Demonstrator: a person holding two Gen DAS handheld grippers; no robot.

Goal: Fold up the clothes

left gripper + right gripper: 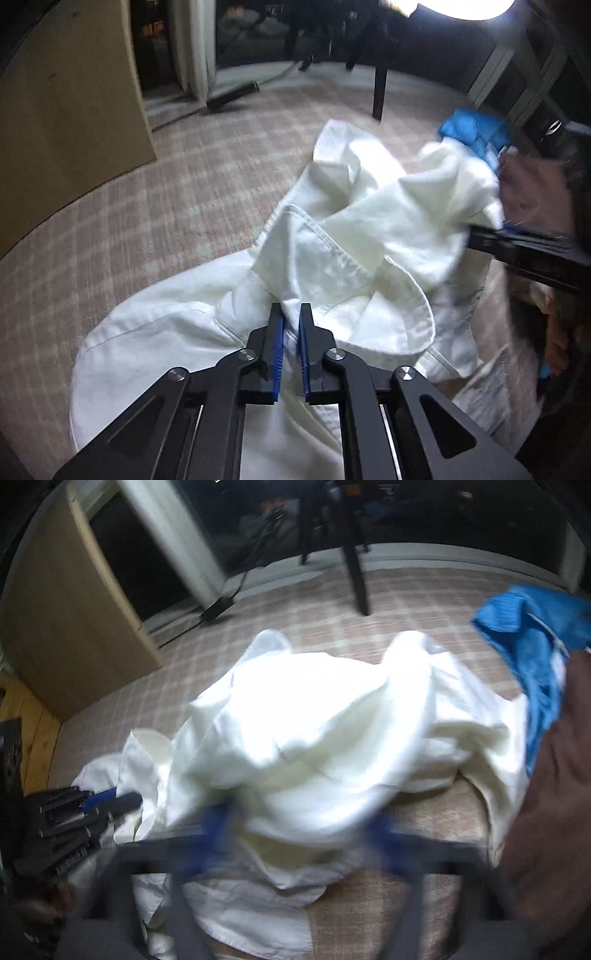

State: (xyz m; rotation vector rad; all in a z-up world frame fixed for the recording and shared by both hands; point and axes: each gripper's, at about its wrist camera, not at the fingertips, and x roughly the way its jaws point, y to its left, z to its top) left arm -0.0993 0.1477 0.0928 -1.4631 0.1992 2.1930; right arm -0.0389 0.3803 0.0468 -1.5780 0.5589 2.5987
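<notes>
The white shirt (369, 236) lies crumpled on the checked covering (155, 206) of the work surface, toward its near right part, with one portion spread flat at the near edge and the rest bunched and lifted above it.

The left gripper (291, 314) is closed on a fold of the white shirt: cloth passes between its two blue-padded fingers (277, 339), which stand nearly together. The fold is close to the collar (the curved stitched band just right of the fingers).

The right gripper (476, 240) enters the left wrist view from the right edge and meets the raised part of the shirt. In its own view the right gripper (295, 823) is heavily blurred; its blue pads (210, 827) appear set well apart with the shirt bulging between them. Whether it grips the cloth cannot be told.

A blue garment (532, 642) lies at the far right of the surface, touching the white shirt's right side. A brown cloth (554, 775) lies beside it at the right edge.

Beyond the surface stand a wooden panel (70, 99) at the left and a dark furniture leg (379, 92) past the far edge.
</notes>
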